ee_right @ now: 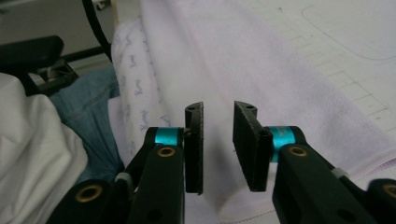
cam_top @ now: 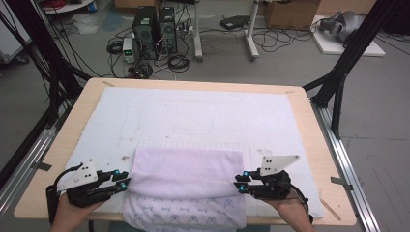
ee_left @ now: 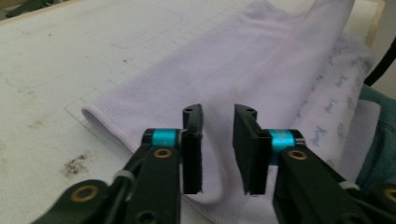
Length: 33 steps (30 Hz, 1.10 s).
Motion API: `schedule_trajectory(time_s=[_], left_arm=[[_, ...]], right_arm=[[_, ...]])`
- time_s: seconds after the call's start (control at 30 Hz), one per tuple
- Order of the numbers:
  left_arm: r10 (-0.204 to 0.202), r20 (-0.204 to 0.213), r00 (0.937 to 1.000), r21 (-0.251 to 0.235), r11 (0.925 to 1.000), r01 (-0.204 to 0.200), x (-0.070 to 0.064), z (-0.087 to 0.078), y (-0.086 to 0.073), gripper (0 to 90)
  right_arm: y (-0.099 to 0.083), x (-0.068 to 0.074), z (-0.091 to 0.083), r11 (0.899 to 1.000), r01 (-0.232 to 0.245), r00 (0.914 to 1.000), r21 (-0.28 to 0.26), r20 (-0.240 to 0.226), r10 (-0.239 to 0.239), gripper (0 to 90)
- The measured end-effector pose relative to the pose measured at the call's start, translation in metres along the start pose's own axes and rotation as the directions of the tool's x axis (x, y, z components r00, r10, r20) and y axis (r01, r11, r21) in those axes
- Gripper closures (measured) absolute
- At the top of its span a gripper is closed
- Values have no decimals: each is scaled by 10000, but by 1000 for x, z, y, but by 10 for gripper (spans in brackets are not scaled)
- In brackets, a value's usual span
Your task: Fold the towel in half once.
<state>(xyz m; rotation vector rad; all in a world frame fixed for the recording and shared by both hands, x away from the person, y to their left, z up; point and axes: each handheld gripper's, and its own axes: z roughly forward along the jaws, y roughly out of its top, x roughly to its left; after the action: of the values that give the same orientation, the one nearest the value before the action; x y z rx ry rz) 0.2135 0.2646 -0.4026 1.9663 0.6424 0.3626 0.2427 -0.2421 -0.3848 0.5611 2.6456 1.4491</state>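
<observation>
Two grippers flank the lilac towel (cam_top: 188,176), folded, its patterned underside hanging off the table's (cam_top: 309,121) near edge. Left gripper (cam_top: 124,180) and right gripper (cam_top: 240,182) both hold their jaws spread around the towel's side edges, not pinching.

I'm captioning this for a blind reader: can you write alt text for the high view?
A folded lilac towel lies at the near edge of a white mat on a wooden table. The left gripper and right gripper, hand-held, flank its sides, jaws open.

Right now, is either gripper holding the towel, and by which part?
Nothing is held. Both the left gripper and the right gripper have their jaws open over the towel's side edges, with no fabric pinched.
</observation>
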Motion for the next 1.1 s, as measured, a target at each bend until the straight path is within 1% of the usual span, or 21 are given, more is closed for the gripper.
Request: schedule_trajectory(time_s=[0.03,0.1,0.13,0.23,0.3,0.33,0.37,0.4,0.47,0.57,0.7,0.8,0.83,0.87,0.9,0.93,0.97,1.0,1.03,1.07,1.1], left_arm=[[36,-27,10000,15,10000,-36,2,0,1,683],[-62,-120,9999,22,10000,62,8,3,4,654],[-141,-199,9997,23,9999,141,11,5,5,641],[-255,-388,9989,-15,9997,254,23,16,10,616],[-361,-614,9975,107,9993,368,31,26,13,599],[-322,-812,9962,250,9991,343,36,31,14,596],[-404,-914,9950,316,9986,435,40,37,15,588],[-444,-1007,9939,423,9979,489,45,42,15,575],[-553,-1090,9925,642,9960,625,54,53,14,563],[-514,-1329,9898,1095,9918,662,65,67,13,530],[-879,-1388,9864,1414,9841,1076,76,82,10,479],[-1113,-1408,9838,1599,9781,1335,83,90,8,465],[-1363,-1412,9805,1647,9734,1590,87,93,6,457],[-1441,-1454,9788,1756,9699,1689,90,96,4,442],[-1423,-1539,9778,1893,9670,1706,92,98,2,424],[-1438,-1480,9785,1832,9683,1700,92,99,2,414],[-1403,-1527,9783,1827,9688,1675,92,100,2,414],[-1344,-1570,9784,1851,9691,1628,91,100,2,417],[-1310,-1596,9785,1859,9694,1601,91,100,2,429],[-1337,-1497,9796,1868,9691,1609,91,99,3,467],[-1410,-1334,9810,1839,9691,1643,91,98,3,587]], right_arm=[[0,-2,-2,9999,-89,10000,-80,-21,88,707],[2,-9,-4,9995,-265,9996,-186,124,268,685],[4,-14,-5,9996,-248,9994,-162,257,252,666],[9,-28,0,9992,-308,9944,272,1020,279,620],[10,-41,6,9983,-345,9890,478,1453,272,591],[11,-47,9,9973,-431,9867,588,1594,332,589],[10,-54,12,9967,-403,9836,703,1781,272,578],[10,-60,16,9953,-491,9806,840,1933,320,566],[9,-71,23,9929,-730,9789,941,1972,532,540],[6,-83,33,9909,-811,9746,1076,2165,563,518],[0,-98,44,9866,-1156,9740,1153,2079,898,478],[-4,-108,49,9815,-1471,9692,1223,2160,1183,429],[-5,-111,51,9801,-1606,9684,1168,2106,1335,414],[-7,-114,53,9769,-1740,9672,1238,2077,1460,406],[-9,-115,55,9759,-1732,9668,1327,2118,1428,403],[-10,-116,57,9745,-1776,9658,1376,2143,1457,403],[-11,-117,58,9736,-1785,9663,1424,2121,1461,405],[-12,-117,60,9716,-1829,9674,1502,2037,1506,428],[-13,-117,63,9718,-1726,9698,1603,2003,1392,449],[-12,-115,63,9739,-1575,9695,1634,2130,1210,517],[-12,-115,63,9756,-1489,9747,1612,1901,1174,643]])
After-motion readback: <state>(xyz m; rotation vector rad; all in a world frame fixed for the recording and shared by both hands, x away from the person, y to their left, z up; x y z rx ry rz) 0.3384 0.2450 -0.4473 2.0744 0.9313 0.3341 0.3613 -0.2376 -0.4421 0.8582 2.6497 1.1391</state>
